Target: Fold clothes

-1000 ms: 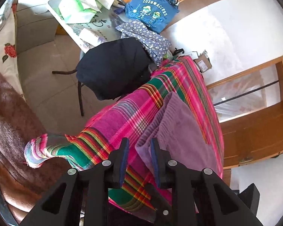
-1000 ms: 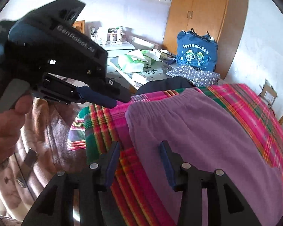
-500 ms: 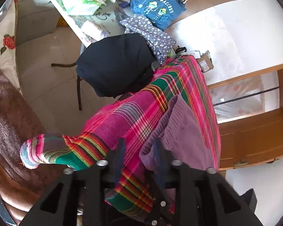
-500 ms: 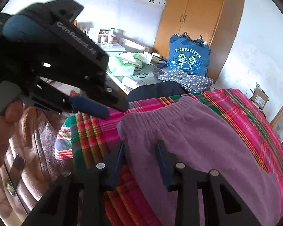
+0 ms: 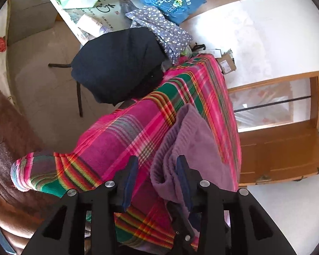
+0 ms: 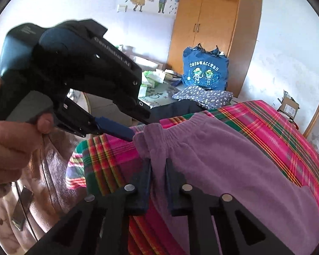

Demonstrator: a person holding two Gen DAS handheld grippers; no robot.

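A bright plaid blanket (image 5: 138, 131) covers the surface, and purple trousers (image 6: 234, 159) lie on it, their long axis running from the elastic waistband at the near corner back towards the viewer. The right gripper (image 6: 158, 170) has its fingers clamped on the bunched waistband. The left gripper (image 5: 156, 170) has its fingers apart, straddling the waistband corner.

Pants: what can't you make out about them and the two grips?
- Pants legs and hem: cut off at the right wrist view's lower edge; behind the left gripper in the left wrist view.
- How many layers the right gripper pinches: its fingers cover the fold.
- What lies under the blanket: covered in both views.
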